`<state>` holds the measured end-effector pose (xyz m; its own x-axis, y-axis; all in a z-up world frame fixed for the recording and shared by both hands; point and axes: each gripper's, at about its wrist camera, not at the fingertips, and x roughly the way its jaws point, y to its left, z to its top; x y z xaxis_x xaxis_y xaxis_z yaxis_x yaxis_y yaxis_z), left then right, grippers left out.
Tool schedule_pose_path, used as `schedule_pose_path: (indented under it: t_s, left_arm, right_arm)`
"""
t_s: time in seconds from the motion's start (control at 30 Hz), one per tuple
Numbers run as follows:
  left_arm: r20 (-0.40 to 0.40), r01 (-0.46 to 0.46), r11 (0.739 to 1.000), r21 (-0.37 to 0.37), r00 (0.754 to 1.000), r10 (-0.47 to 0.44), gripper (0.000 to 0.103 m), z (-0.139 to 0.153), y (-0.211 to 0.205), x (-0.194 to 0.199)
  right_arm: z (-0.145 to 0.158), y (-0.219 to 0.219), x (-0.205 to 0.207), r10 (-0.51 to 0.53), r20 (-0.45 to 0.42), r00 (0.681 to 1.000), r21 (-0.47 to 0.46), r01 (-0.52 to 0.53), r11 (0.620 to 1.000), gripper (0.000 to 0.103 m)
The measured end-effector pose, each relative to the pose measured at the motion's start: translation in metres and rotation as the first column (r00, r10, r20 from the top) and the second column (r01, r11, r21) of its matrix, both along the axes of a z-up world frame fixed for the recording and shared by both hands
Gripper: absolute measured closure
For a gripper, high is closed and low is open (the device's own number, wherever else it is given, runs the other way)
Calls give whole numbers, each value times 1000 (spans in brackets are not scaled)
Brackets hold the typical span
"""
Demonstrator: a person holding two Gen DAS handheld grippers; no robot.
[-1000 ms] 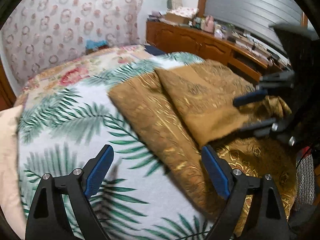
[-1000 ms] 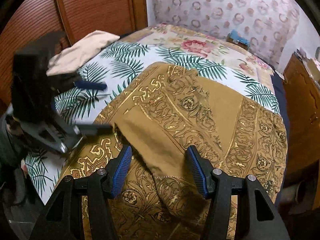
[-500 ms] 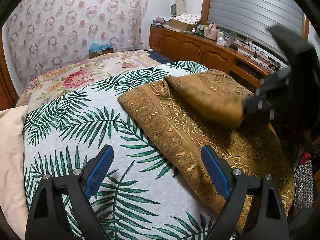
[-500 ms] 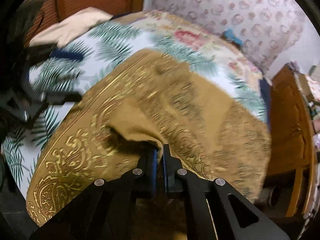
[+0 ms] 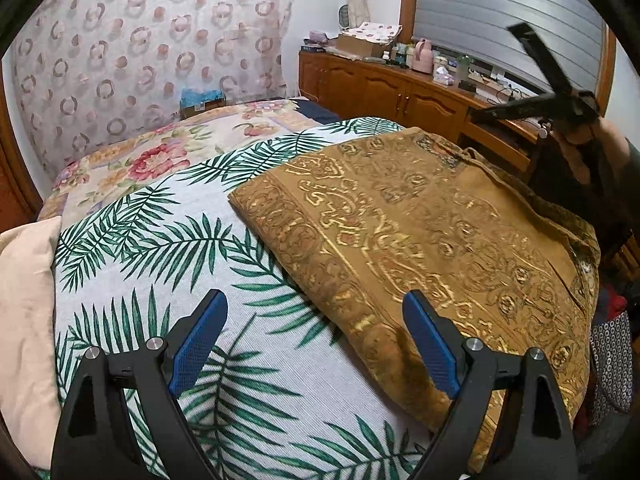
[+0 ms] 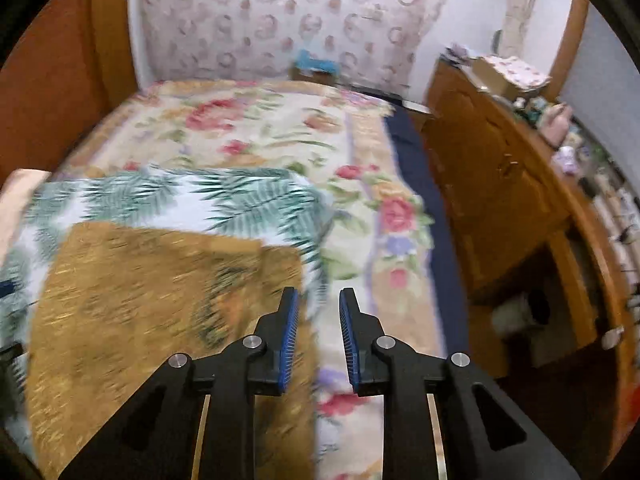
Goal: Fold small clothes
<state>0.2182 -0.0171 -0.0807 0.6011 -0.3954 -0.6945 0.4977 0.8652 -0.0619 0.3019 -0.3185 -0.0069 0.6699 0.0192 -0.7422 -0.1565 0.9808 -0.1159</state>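
Observation:
A brown garment with a gold pattern (image 5: 420,240) lies flat on the palm-leaf bed sheet (image 5: 160,248). It also shows, blurred, in the right wrist view (image 6: 160,300). My left gripper (image 5: 316,344) is wide open and empty, low over the sheet at the garment's near-left edge. My right gripper (image 6: 318,336) is partly open and empty, above the garment's right edge. It also shows raised at the far right of the left wrist view (image 5: 540,104).
A floral bedspread (image 6: 260,128) covers the far half of the bed. A patterned headboard (image 5: 140,60) stands behind it. A wooden dresser with clutter (image 5: 400,84) runs along the right side. A beige pillow (image 5: 24,300) lies at the left.
My right gripper let go of the garment's folded-over flap, opened partway and lifted up and away to the right. The garment now lies flat. My left gripper stayed open.

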Motion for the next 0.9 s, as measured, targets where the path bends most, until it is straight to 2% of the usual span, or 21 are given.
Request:
schedule_pose_path:
  t_s: [0.07, 0.2, 0.23, 0.37, 0.47, 0.53, 0.63, 0.67, 0.7, 0.73, 0.9]
  left_arm:
    - [1, 1, 1000, 9, 1000, -1, 13, 1, -1, -5]
    - [8, -4, 1000, 23, 1000, 4, 13, 5, -7, -19]
    - [9, -4, 1000, 23, 1000, 4, 13, 6, -10, -23]
    - [18, -6, 999, 36, 1000, 6, 13, 7, -13, -40]
    - [14, -13, 999, 37, 1000, 13, 13, 6, -16, -52]
    - [6, -15, 999, 36, 1000, 15, 13, 5, -18, -59]
    - [-1, -21, 999, 46, 1000, 21, 13, 3, -19, -72]
    - [-2, -22, 999, 47, 1000, 22, 13, 2, -19, -75]
    - [-3, -25, 999, 46, 1000, 25, 13, 2, -19, -78]
    - [-7, -28, 999, 43, 1000, 28, 13, 1, -19, -81]
    - [-29, -39, 999, 32, 999, 40, 13, -4, -20, -95]
  right_arm:
    - [-4, 4, -25, 39, 4, 999, 14, -39, 999, 79]
    - [-18, 3, -75, 88, -5, 996, 59, -87, 994, 55]
    - [-23, 8, -86, 102, -8, 995, 53, -101, 993, 54]
    - [-43, 19, -117, 159, -20, 987, 18, -159, 987, 54]
    - [-63, 13, -117, 135, -57, 989, -56, -138, 989, 54]
    - [-72, -4, -122, 96, -50, 994, -103, -101, 989, 54]
    - [-72, -36, -121, 31, -30, 999, -34, -32, 999, 55]
    - [-72, -46, -123, -1, -17, 1000, -36, 0, 999, 59]
    - [-72, -55, -124, -36, -6, 999, -44, 36, 998, 67]
    - [-73, -58, -127, -51, 1, 999, -25, 51, 998, 68]
    - [-69, -75, -152, -23, 61, 998, 133, 14, 991, 67]
